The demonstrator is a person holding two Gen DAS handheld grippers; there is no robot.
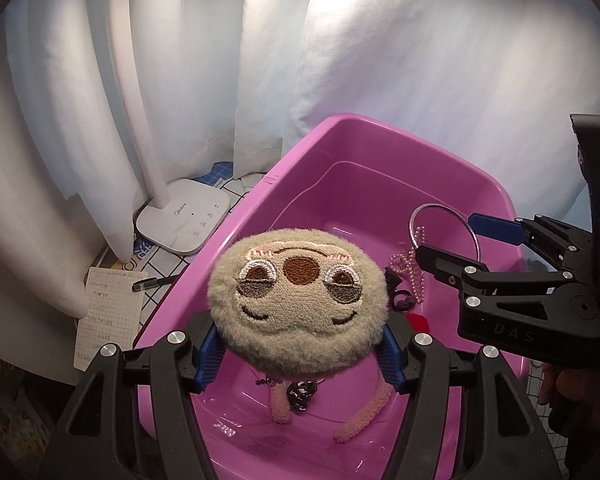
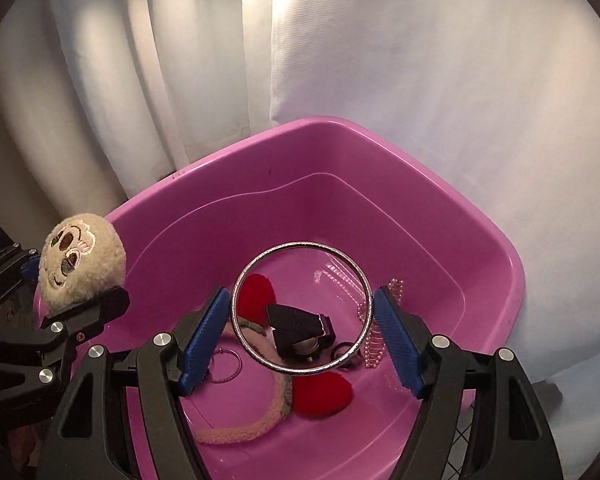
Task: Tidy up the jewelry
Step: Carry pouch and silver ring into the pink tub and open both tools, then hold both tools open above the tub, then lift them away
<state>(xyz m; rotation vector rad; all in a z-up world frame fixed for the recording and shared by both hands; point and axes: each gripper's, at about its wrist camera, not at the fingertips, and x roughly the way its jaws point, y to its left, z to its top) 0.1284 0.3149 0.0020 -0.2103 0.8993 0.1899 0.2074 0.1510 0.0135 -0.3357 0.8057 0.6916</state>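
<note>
At the far left of the left wrist view, a white desk lamp (image 1: 180, 220) stands before a white curtain (image 1: 420, 80), with a gridded notepad (image 1: 106, 312) and a black pen (image 1: 154, 282) lying nearer on the checked surface. To the right of these sits a pink basin (image 1: 300, 168). Over its near left part, the left gripper (image 1: 300, 354) pinches a round plush face (image 1: 298, 304) between its blue pads, one pressed on each side of the fuzzy disc.

Further right, over the basin's middle, the right gripper (image 2: 302, 338) clamps a silver bangle (image 2: 302, 308); its blue pads touch the ring's left and right edges, and the ring hangs level above the basin floor.

Inside the basin, from left to right in the right wrist view, lie a thin wire hoop (image 2: 226, 366), a furry headband (image 2: 256, 412), two red plush hearts (image 2: 322, 394), a black clip (image 2: 300, 326) and, by the right wall, a string of pink pearl beads (image 2: 374, 344).
</note>
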